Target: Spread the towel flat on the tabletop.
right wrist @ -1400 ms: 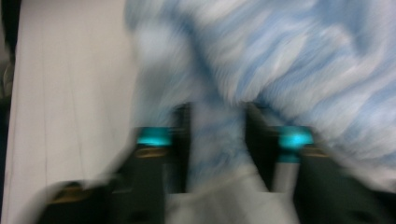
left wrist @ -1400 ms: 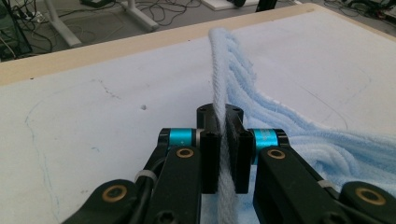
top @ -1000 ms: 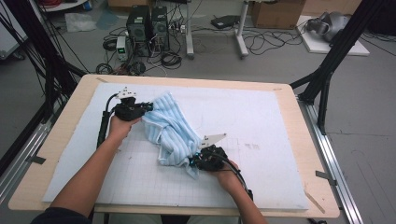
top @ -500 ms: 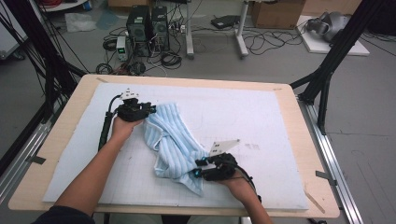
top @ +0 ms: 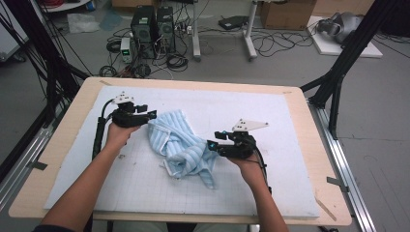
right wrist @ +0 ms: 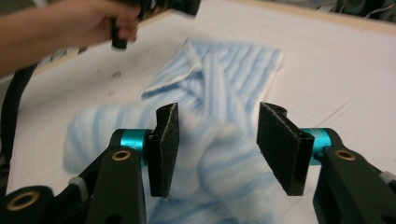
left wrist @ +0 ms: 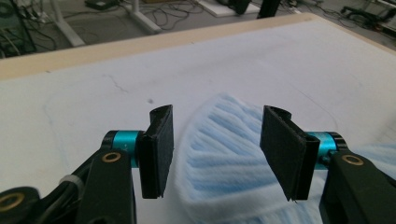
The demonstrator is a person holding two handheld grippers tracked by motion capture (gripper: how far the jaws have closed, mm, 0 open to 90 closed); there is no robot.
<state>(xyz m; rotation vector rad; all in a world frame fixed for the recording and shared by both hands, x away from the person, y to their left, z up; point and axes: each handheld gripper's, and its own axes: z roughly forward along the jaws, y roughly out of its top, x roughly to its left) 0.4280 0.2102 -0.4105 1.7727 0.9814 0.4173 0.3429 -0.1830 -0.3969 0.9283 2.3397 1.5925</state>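
Now both grippers have just been opening and nothing sits between either pair of pads: the left gripper [top: 151, 115] hangs with jaws apart right at the far-left edge of the striped blue cloth [top: 181, 147], while the right gripper [top: 212, 146] stands wide open just beside its near-right folds. The cloth lies crumpled on the white mat [top: 270, 116] between them, apparently let go to be regripped, though the right gripper view is blurred.

A towel [top: 181, 145] striped in pale blue and white, edged with a white hem, lies on a white mat [top: 290, 193] faintly ruled in a grey grid. The mat covers a light tan wooden table [top: 333, 208]. Black pads on turquoise-collared grippers.
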